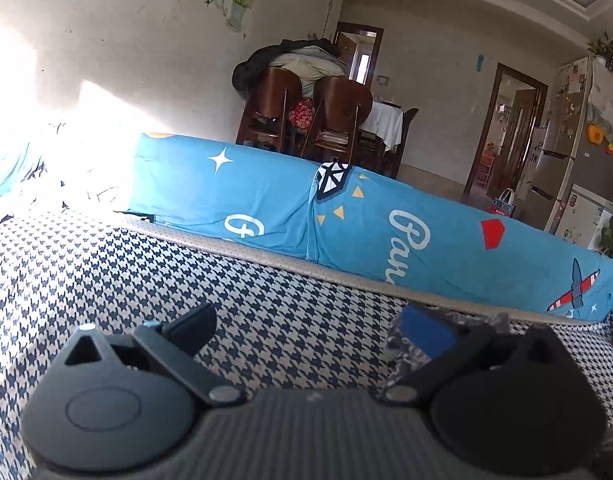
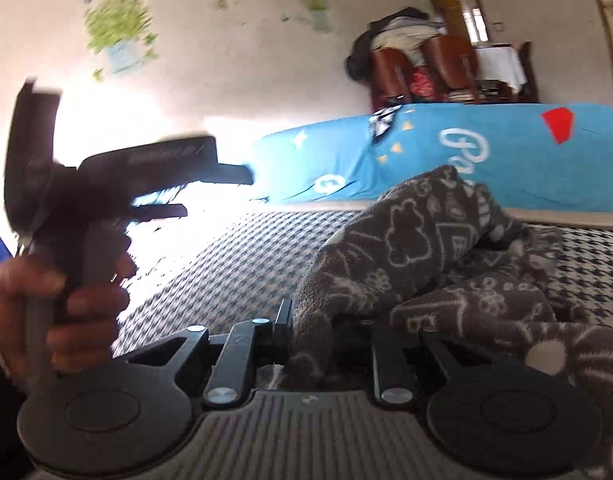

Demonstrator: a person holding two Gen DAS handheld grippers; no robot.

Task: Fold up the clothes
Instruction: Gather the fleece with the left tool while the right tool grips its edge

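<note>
Grey fleece garment (image 2: pixel 426 248) pinched in right claw (image 2: pixel 330 332), houndstooth cover (image 2: pixel 234 256)

The surface with houndstooth cover (image 1: pixel 106 280) lies under both grippers. On it, directly ahead of the right gripper (image 2: pixel 326 332), lies a crumpled grey patterned garment (image 2: pixel 426 248).

Fleece garment (image 2: pixel 446 256) lies on the houndstooth cover (image 2: pixel 234 256), backrest (image 2: pixel 506 168) behind
</note>
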